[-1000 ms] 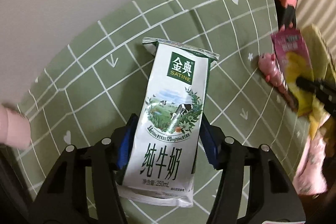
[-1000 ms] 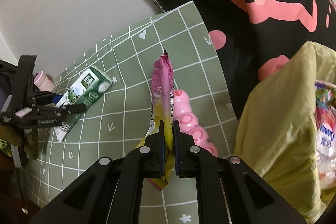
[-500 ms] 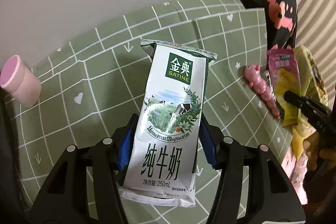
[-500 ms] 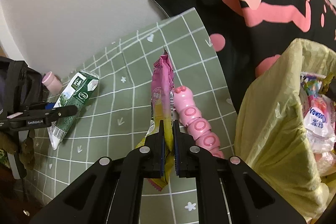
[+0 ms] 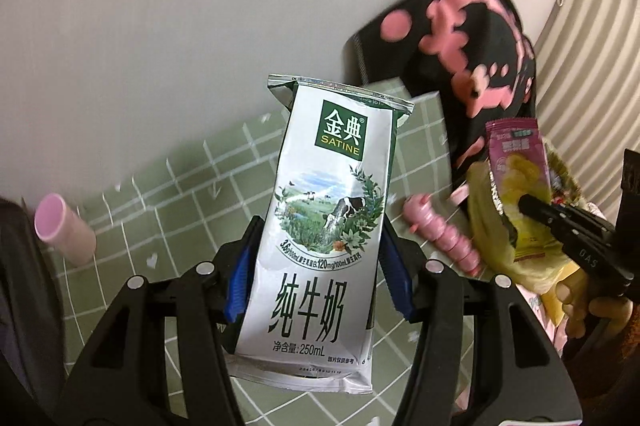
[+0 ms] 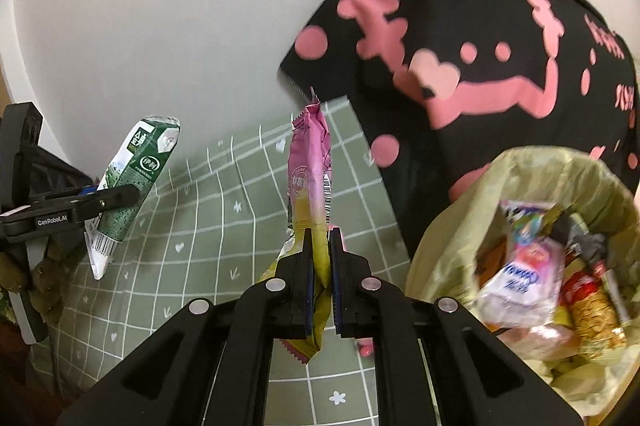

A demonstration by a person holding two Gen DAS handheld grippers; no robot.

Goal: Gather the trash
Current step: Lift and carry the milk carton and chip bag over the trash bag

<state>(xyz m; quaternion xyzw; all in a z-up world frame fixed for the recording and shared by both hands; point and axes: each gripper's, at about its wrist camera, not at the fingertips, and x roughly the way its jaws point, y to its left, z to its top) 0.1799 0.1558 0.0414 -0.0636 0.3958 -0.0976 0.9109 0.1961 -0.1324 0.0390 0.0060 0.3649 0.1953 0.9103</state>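
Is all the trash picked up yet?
Nearly. The bag already holds lots of wrappers. The left gripper holds the milk carton, the right gripper a pink wrapper; neither is binned yet. A pink cup and pink toy remain on the table.

1. Home, prob. a living/bedroom corner w/ plain pale wall point(image 5: 160, 6) across top of frame.
2. Table covered w/ green grid cloth point(image 6: 224, 226), hearts & flowers print, centre-left.
3. Black fabric w/ pink cartoon print point(image 6: 480, 46), upper right.
4. Yellow bin bag point(image 6: 452, 238) full of snack packs, lower right.
5. Ribbed blind or radiator panel point(image 5: 592, 38), right edge; can't tell which.
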